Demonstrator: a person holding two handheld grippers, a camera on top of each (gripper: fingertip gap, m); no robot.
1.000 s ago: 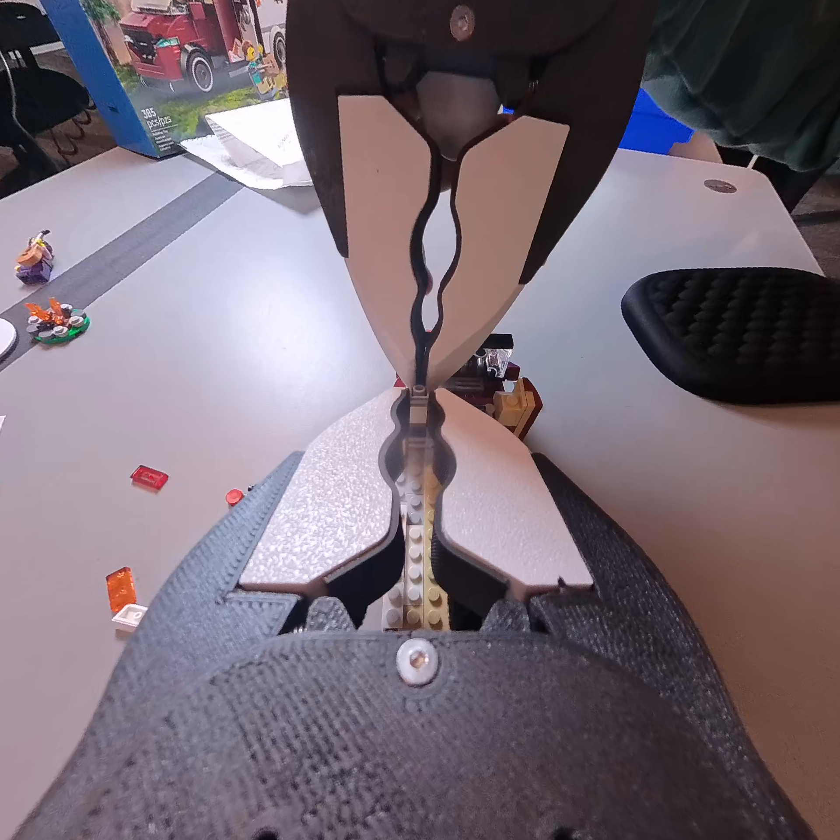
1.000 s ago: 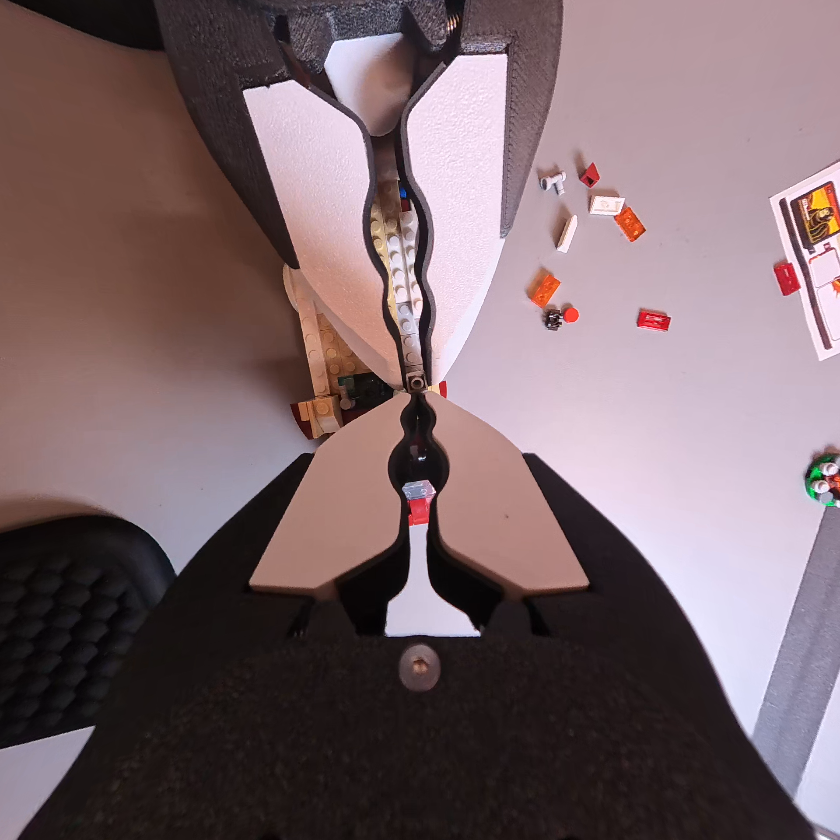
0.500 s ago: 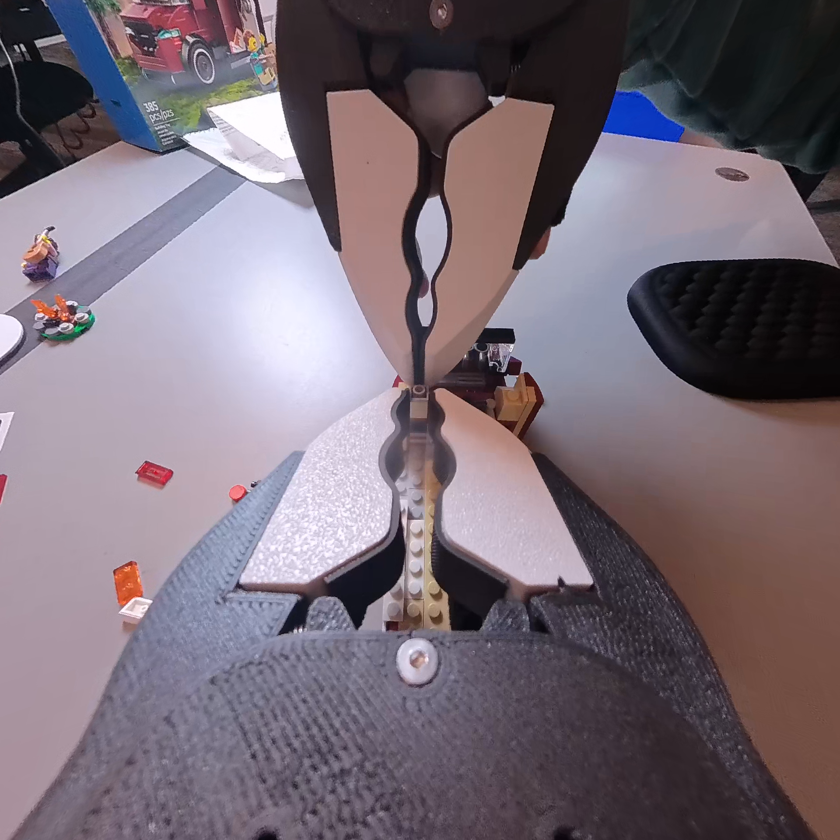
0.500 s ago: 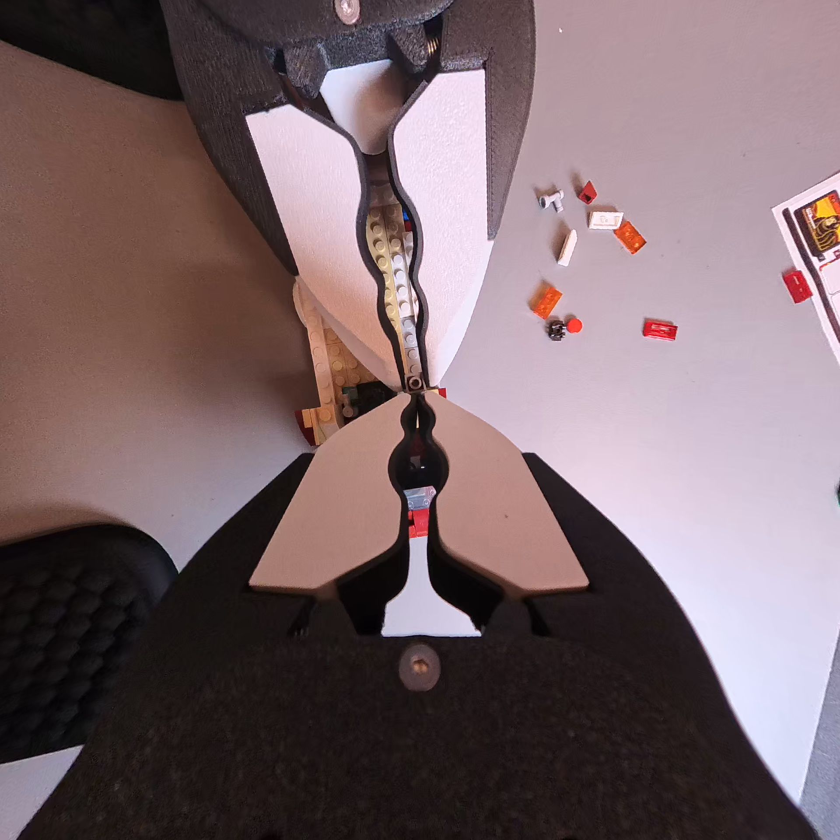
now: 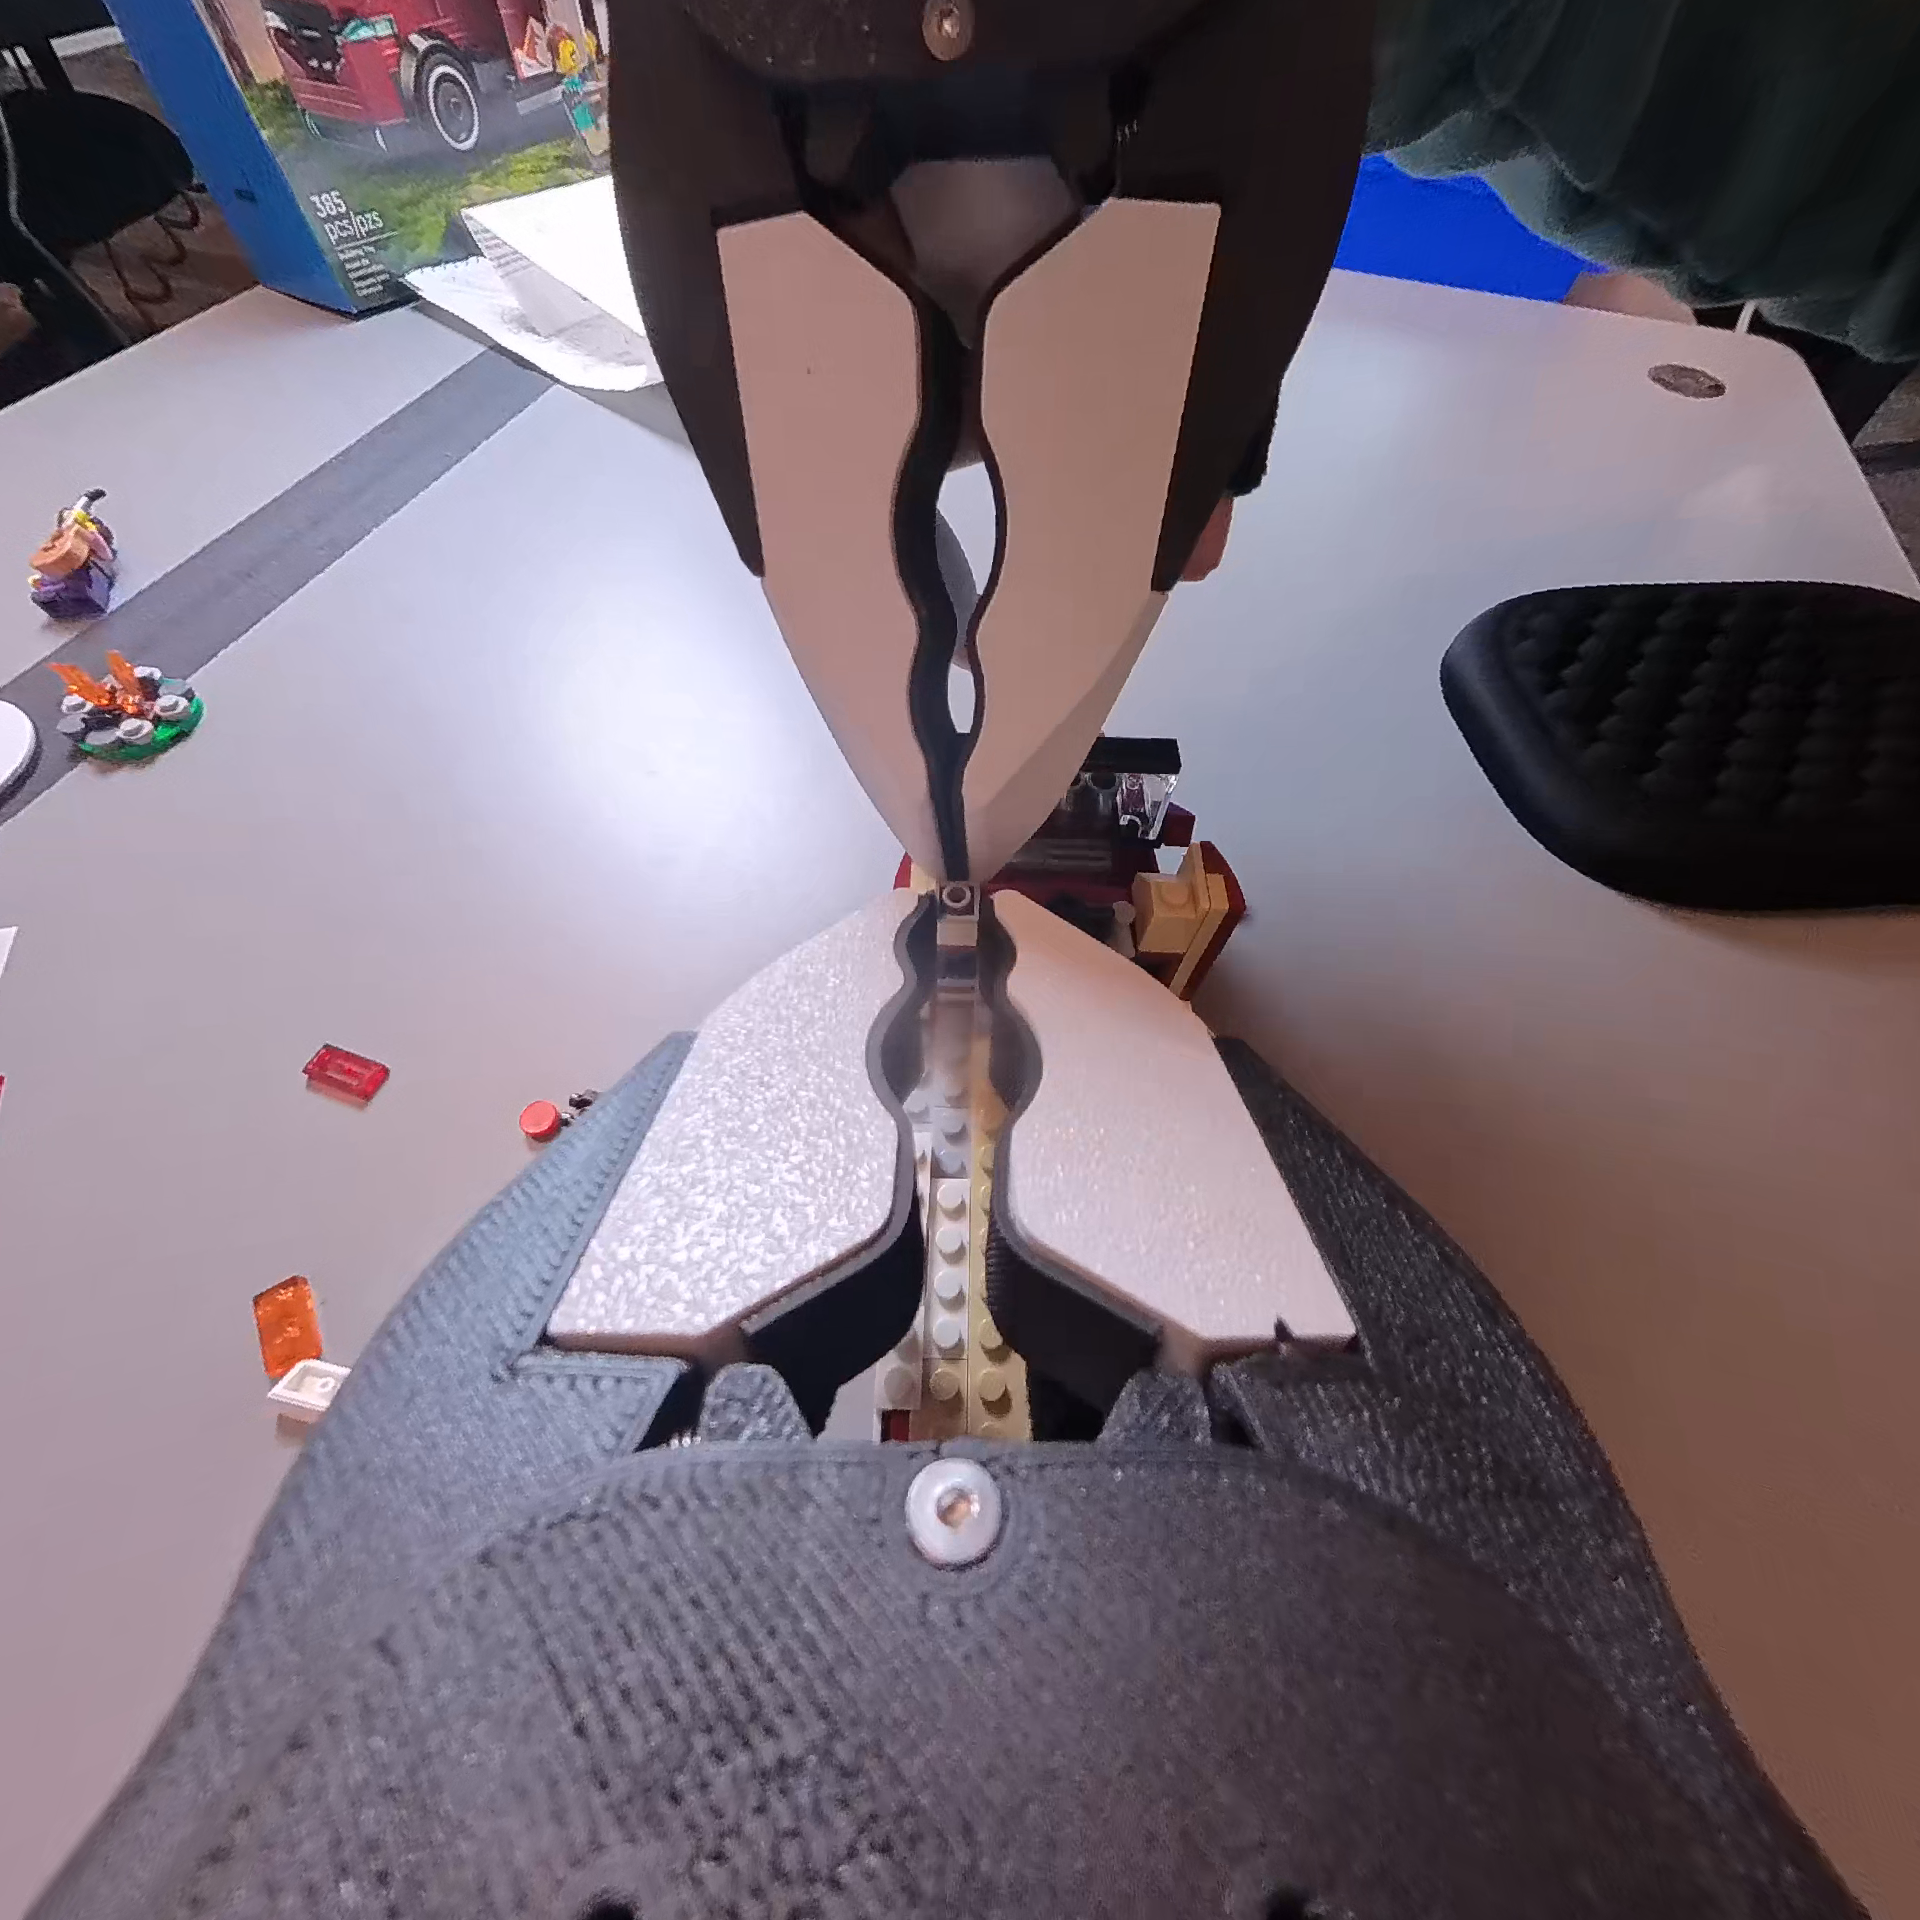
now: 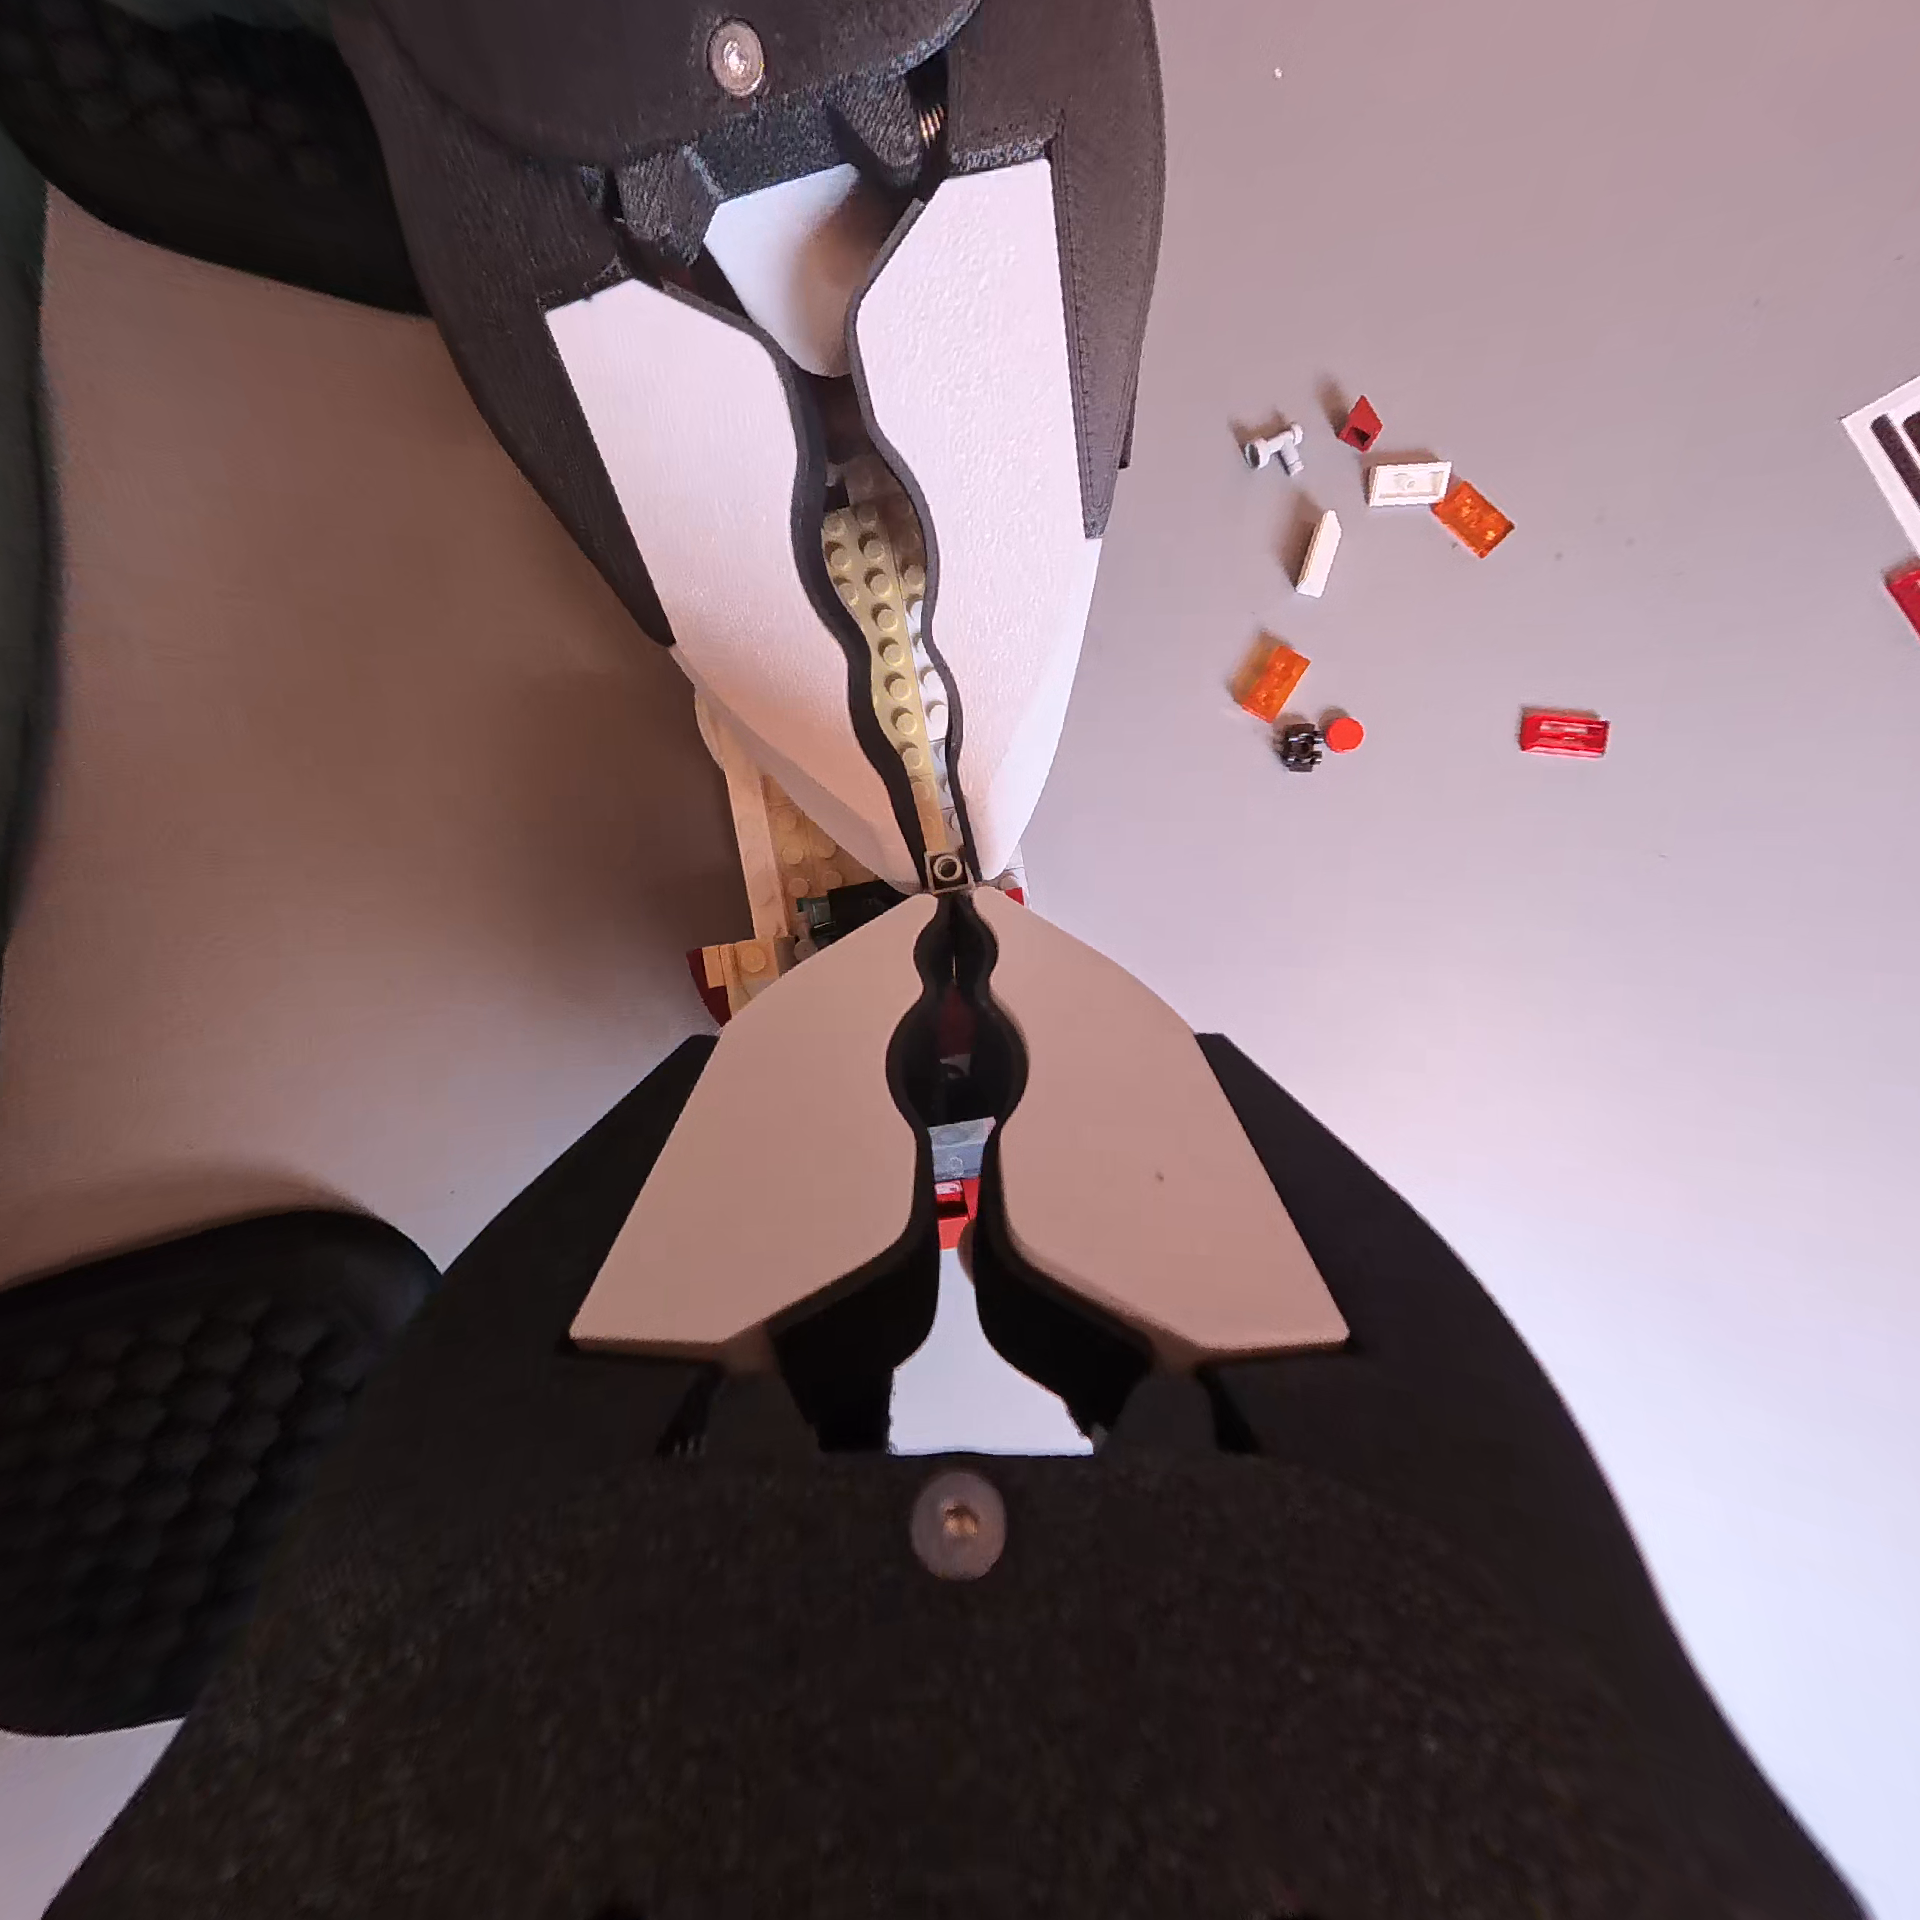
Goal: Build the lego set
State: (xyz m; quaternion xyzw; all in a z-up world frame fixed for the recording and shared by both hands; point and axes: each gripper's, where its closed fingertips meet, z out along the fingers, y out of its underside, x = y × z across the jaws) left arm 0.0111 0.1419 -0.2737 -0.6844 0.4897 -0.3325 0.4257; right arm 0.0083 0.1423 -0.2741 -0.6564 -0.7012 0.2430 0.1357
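A partly built lego vehicle, dark red with tan and grey studded plates, rests on the grey table under both grippers. My left gripper is shut on a small grey square piece at its tips, just above the build. My right gripper is shut and meets the left gripper tip to tip, touching that piece. Nothing shows held in it. It also shows coming down from above in the left wrist view. Most of the build is hidden by the fingers.
Loose pieces lie to the left: a red tile, an orange piece, a white tile. A campfire build, a minifigure, the set box and a black pad are around. The white tile is about equally far from each gripper, around 15 cm.
Both grippers stay shut and tip to tip over the build. The right wrist view has shifted a little, so the left gripper now leans across it. The left view has crept slightly.
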